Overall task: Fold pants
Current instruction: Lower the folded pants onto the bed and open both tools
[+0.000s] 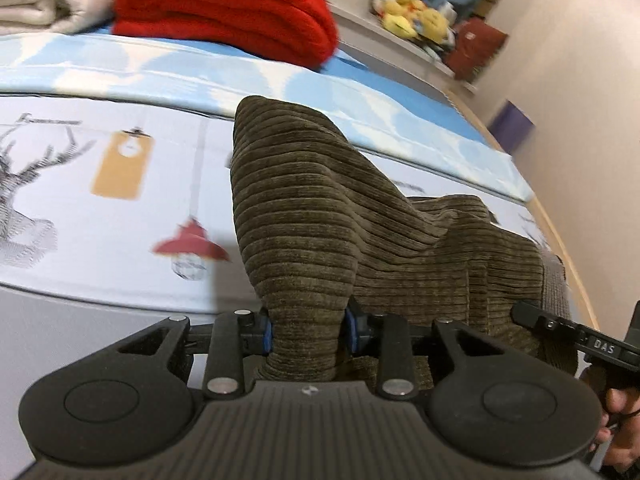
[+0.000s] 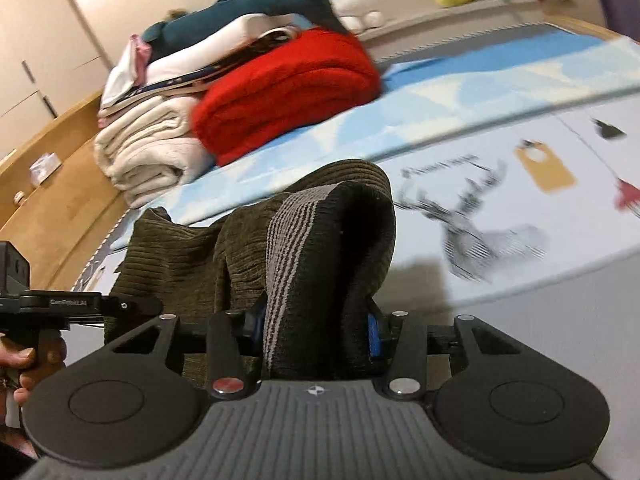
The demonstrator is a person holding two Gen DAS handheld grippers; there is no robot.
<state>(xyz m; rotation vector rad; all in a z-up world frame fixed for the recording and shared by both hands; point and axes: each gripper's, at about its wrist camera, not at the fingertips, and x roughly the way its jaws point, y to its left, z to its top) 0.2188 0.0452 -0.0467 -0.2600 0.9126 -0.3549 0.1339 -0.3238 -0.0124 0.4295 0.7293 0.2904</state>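
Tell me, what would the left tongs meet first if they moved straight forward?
The left tongs already clamp the brown corduroy pants, which fill the line ahead. Beyond them probably lies the printed bedsheet; depth is unclear.

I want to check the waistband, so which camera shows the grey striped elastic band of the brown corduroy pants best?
The right wrist view: the grey striped elastic waistband of the brown corduroy pants rises clearly from the right gripper. The left wrist view shows only a sliver at the frame's right edge.
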